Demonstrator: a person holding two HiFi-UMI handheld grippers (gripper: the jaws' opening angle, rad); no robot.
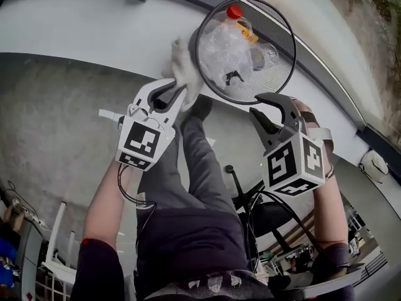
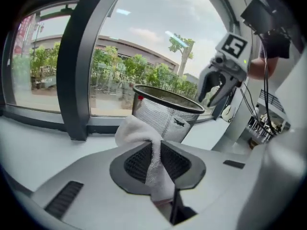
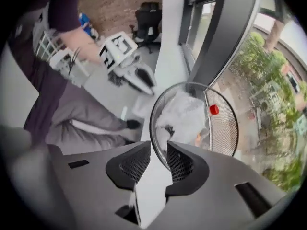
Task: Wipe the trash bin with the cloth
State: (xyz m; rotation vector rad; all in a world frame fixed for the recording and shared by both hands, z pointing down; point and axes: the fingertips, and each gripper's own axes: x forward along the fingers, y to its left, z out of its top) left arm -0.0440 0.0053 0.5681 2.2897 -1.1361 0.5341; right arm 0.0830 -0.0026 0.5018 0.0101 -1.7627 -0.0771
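Left gripper (image 1: 170,95): clamped on the white cloth (image 1: 183,68), held at the bin's nine o'clock side.
Trash bin (image 1: 283,36): black mesh, red-capped bottle (image 1: 241,24) inside.
Right gripper (image 1: 264,105): jaws apart at five o'clock, the bin's edge apparently between them, ungripped.

Office-like room: black swivel chair (image 3: 149,23), tall dark-framed windows (image 2: 48,66) above a white ledge (image 2: 33,147), loose cables (image 2: 245,102).

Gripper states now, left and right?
Left gripper: closed on the cloth.
Right gripper: open, gripping nothing; the trash bin rim shows in the gap between its jaws.
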